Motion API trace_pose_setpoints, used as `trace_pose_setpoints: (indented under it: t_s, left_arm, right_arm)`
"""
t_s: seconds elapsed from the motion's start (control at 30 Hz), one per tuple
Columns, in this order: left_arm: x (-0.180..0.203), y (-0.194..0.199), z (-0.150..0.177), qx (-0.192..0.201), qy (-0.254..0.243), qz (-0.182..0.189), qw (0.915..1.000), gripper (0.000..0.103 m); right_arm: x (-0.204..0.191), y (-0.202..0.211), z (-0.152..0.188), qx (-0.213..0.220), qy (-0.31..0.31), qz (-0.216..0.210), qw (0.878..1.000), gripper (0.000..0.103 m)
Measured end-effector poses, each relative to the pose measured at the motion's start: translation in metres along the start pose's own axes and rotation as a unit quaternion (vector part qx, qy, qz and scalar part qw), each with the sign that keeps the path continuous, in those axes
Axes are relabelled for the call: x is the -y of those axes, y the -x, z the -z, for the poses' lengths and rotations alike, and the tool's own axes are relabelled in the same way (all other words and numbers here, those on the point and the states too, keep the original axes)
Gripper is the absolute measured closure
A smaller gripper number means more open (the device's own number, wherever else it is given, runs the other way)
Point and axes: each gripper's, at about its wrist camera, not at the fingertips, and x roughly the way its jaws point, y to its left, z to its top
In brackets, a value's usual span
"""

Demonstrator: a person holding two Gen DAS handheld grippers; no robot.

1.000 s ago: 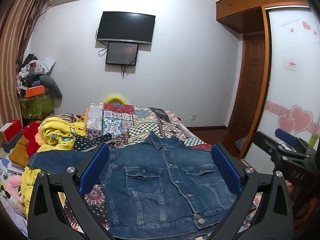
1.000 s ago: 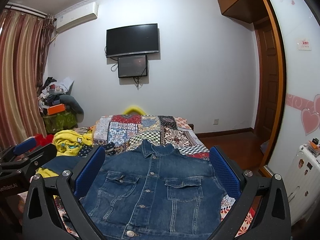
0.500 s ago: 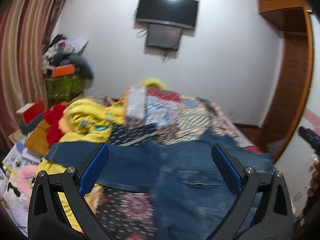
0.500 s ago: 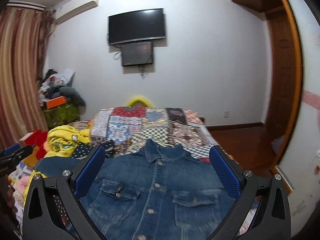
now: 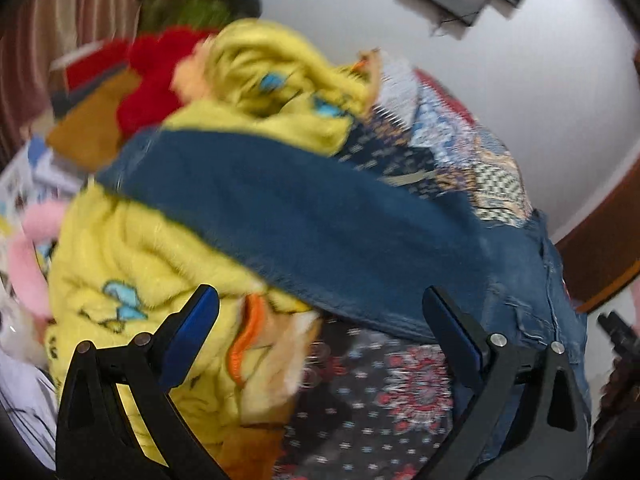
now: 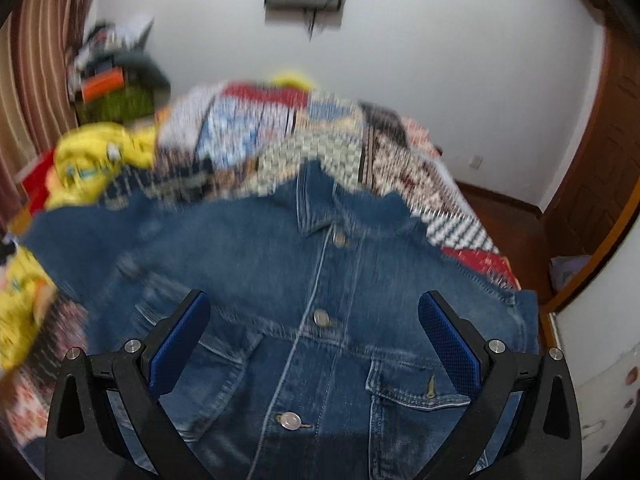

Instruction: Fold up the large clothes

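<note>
A blue denim jacket (image 6: pixel 320 288) lies face up on the bed, buttons closed, collar pointing away from me. Its left sleeve (image 5: pixel 304 216) stretches out sideways over a heap of yellow clothes. My left gripper (image 5: pixel 320 312) hovers open above that sleeve, near where it meets the jacket body, with nothing between its blue pads. My right gripper (image 6: pixel 314 320) hangs open over the jacket's chest, between the two breast pockets, holding nothing. Both views are blurred by motion.
A yellow fleece garment (image 5: pixel 132 280) with blue prints is piled left of the jacket, with red (image 5: pixel 156 72) and pink items beyond it. A patchwork bedspread (image 6: pixel 280 132) covers the bed. A wooden wardrobe (image 6: pixel 600 168) and door stand right; the other gripper's tip (image 5: pixel 616 332) shows at the right edge.
My left gripper swung left and dipped down from the jacket front to its left sleeve and the yellow pile. My right gripper dropped closer to the jacket's chest. Both stayed open.
</note>
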Motion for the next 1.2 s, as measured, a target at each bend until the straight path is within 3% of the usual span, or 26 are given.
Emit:
trace_pose_setpoints:
  t_s: [0.13, 0.3, 0.57, 0.63, 0.7, 0.73, 0.83, 0.87, 1.03, 1.2]
  left_arm:
    - [-0.029, -0.023, -0.004, -0.025, 0.033, 0.013, 0.9991, 0.013]
    - [-0.057, -0.046, -0.018, -0.026, 0.087, 0.055, 0.9943, 0.027]
    - [-0.08, -0.085, -0.034, -0.053, 0.14, 0.042, 0.9879, 0.03]
    - [-0.078, -0.088, -0.034, -0.055, 0.133, 0.034, 0.9891, 0.03]
    - [-0.075, -0.094, -0.037, -0.06, 0.122, 0.007, 0.9907, 0.045]
    - [-0.072, -0.097, -0.039, -0.065, 0.115, -0.006, 0.9912, 0.048]
    - [-0.058, -0.093, -0.048, -0.061, 0.078, -0.039, 0.9943, 0.074]
    - [-0.05, -0.09, -0.051, -0.056, 0.062, -0.05, 0.9952, 0.088]
    - [-0.002, -0.052, -0.07, -0.008, -0.015, -0.099, 0.995, 0.093]
    - [0.059, -0.001, -0.093, 0.06, -0.076, -0.07, 0.9928, 0.095]
  right_arm:
    - [-0.002, -0.021, 0.0, -0.037, 0.025, -0.003, 0.999, 0.0]
    - [-0.001, -0.027, -0.002, -0.043, 0.035, -0.01, 0.998, 0.0]
    - [0.003, -0.042, -0.005, -0.062, 0.018, -0.023, 0.998, 0.002]
    - [0.005, -0.041, -0.005, -0.063, 0.01, -0.028, 0.998, 0.002]
    - [0.007, -0.04, -0.007, -0.061, 0.002, -0.029, 0.998, 0.002]
    - [0.007, -0.04, -0.007, -0.061, 0.0, -0.029, 0.998, 0.002]
    - [0.01, -0.039, -0.005, -0.067, -0.012, -0.035, 0.997, 0.002]
    - [0.011, -0.038, -0.004, -0.069, -0.015, -0.039, 0.997, 0.002]
    - [0.019, -0.028, 0.0, -0.069, -0.02, -0.047, 0.996, 0.001]
    - [0.033, -0.015, 0.001, -0.061, -0.026, -0.034, 0.997, 0.0]
